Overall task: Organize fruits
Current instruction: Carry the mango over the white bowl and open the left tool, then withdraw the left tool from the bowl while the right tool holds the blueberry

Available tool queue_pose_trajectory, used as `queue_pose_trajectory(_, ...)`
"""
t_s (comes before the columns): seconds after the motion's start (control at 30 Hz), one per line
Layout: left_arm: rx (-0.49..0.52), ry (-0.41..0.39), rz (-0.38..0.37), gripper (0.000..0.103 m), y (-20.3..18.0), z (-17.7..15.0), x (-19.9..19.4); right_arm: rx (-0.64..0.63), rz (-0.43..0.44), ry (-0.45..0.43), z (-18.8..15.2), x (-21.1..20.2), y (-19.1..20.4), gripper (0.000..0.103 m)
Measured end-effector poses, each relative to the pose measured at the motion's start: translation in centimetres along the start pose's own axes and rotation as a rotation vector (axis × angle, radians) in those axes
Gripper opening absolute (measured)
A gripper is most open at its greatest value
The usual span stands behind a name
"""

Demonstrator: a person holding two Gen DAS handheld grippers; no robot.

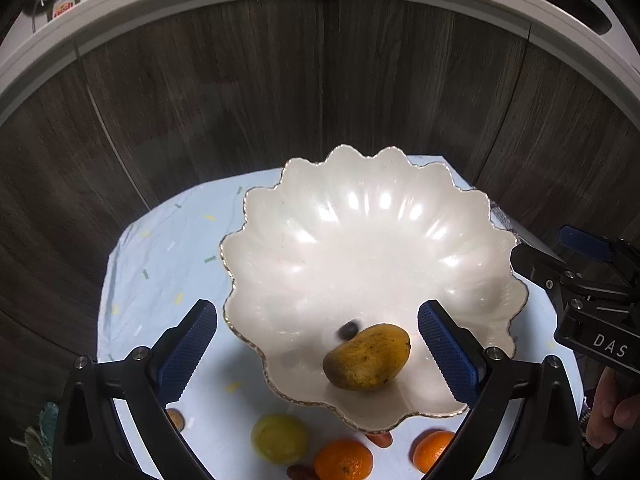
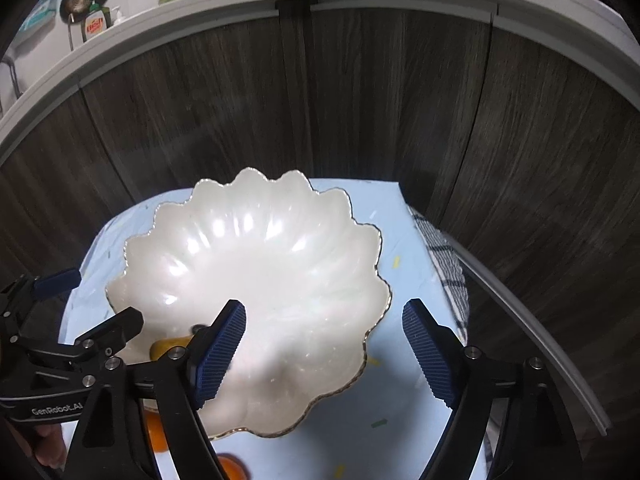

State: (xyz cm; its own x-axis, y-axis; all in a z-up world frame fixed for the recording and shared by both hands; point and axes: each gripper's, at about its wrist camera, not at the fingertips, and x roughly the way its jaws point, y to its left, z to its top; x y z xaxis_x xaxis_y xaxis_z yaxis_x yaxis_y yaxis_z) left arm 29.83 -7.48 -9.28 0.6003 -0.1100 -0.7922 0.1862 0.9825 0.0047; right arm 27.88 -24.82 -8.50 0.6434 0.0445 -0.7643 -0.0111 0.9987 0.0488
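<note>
Both grippers (image 1: 318,354) (image 2: 324,354) gape (empty) above bowl (image 1: 360,240) holding mango (image 1: 366,357)

Glare on bowl (image 1: 360,216), fisheye-warped edges.

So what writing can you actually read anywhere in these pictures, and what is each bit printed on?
"DAS": white letters on the black body of the right gripper, seen from the left wrist.
"GenRobot.AI": on the black body of the left gripper, seen from the right wrist.
Red label on the green bottle on the counter: too blurred to read.
</note>
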Motion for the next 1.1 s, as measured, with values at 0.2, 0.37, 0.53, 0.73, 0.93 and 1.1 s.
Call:
queue_pose_trajectory(0.2, -0.009, -0.035, 0.007, 0.102, 0.2, 0.1, -2.4, 0.003, 0.0, -0.04, 0.5, -2.2, 0.4, 0.081)
queue_pose_trajectory(0.37, -0.013, -0.069, 0.012, 0.102, 0.1, -0.1, -4.8, 0.005, 0.002, -0.077, 0.5, -4.5, 0.6, 0.081)
queue_pose_trajectory(0.53, -0.014, -0.095, 0.017, 0.102, 0.0, -0.4, -6.8, 0.008, 0.007, -0.102, 0.2, -6.4, 0.9, 0.081)
queue_pose_trajectory(0.73, -0.02, -0.109, 0.013, 0.102, -0.1, -1.3, -8.6, 0.014, 0.012, -0.118, -0.5, -8.1, 0.9, 0.081)
queue_pose_trajectory(0.93, -0.022, -0.131, 0.003, 0.102, -0.4, -2.4, -10.2, 0.017, 0.006, -0.125, -1.6, -9.4, 0.9, 0.081)
queue_pose_trajectory(1.1, -0.021, -0.139, 0.001, 0.102, -0.8, -3.2, -11.1, 0.018, 0.006, -0.135, -2.7, -10.6, 0.8, 0.081)
